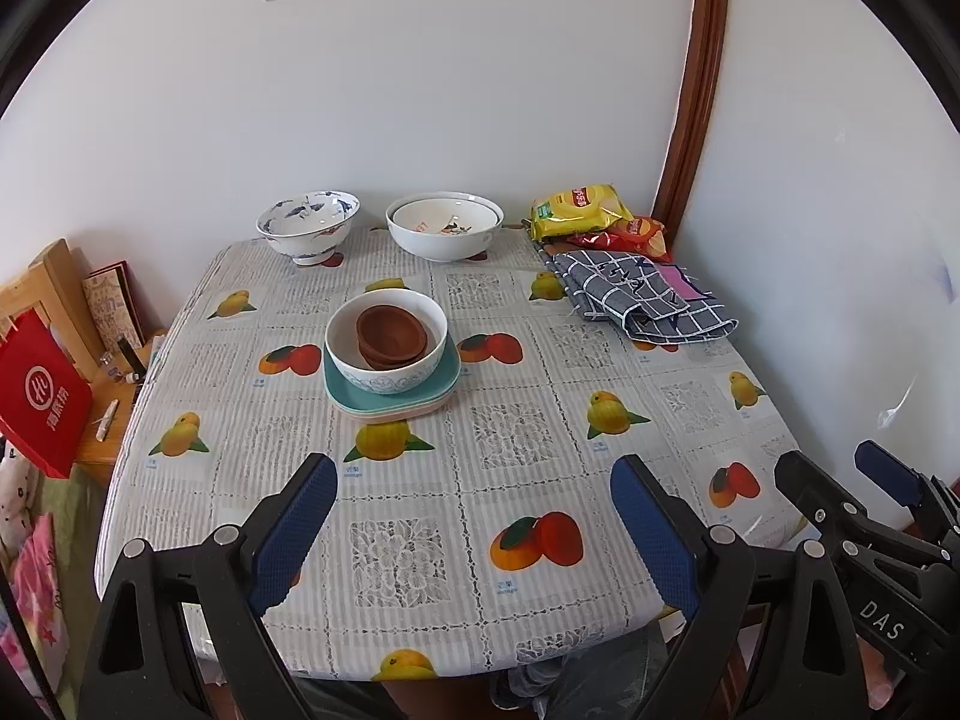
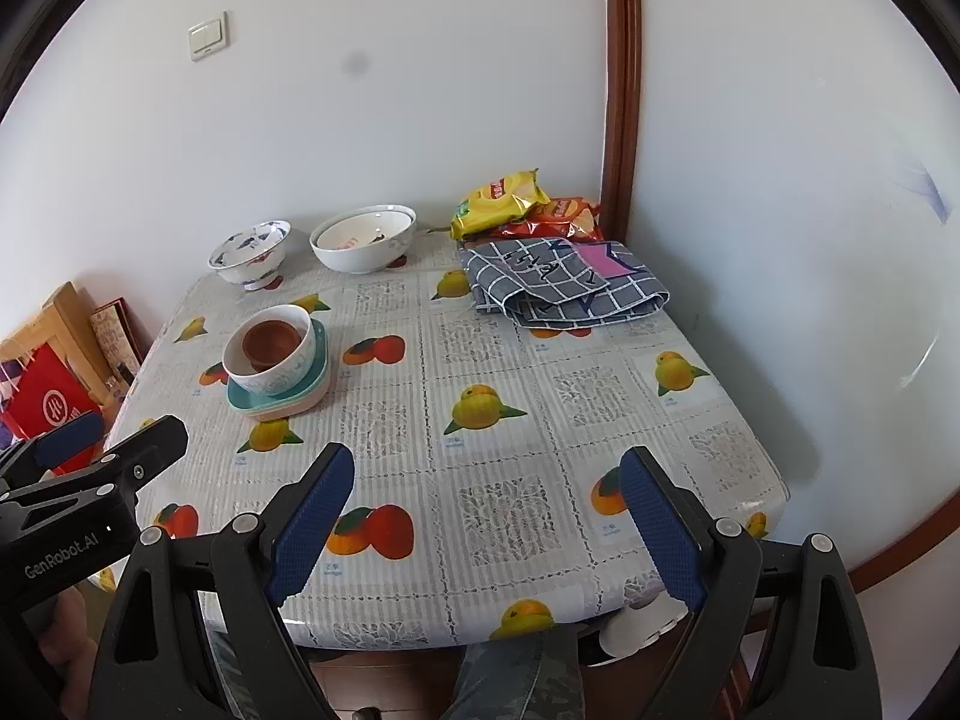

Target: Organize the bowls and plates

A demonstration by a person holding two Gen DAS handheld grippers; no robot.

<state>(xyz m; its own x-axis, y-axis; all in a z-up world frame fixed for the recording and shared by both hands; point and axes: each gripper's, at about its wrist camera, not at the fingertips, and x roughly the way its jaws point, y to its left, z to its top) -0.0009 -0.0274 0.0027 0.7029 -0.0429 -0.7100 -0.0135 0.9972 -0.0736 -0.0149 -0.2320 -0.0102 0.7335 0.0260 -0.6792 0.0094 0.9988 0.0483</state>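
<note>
Here, near the table's left side: stacked square plates, teal over pale pink [image 1: 390, 399], carrying a white ceramic bowl with blue patterning [image 1: 387, 348], itself holding nested reddish-brown clay bowls [image 1: 391, 335]. At the back edge against the wall: a footed white bowl painted blue and red [image 1: 308, 227], and just beside it a wide white bowl with a picture inside [image 1: 444, 225]. In the far right corner: yellow and red snack bags [image 1: 591, 216], plus a folded grey checked cloth [image 1: 642, 294]. Spread under everything: a fruit-printed plastic tablecloth [image 1: 540, 420]. Above the near edge, apart from all dishes: left gripper [image 1: 474, 531], jaws spread wide, gripping nothing; right gripper [image 2: 486, 525], likewise wide apart and unloaded.
</note>
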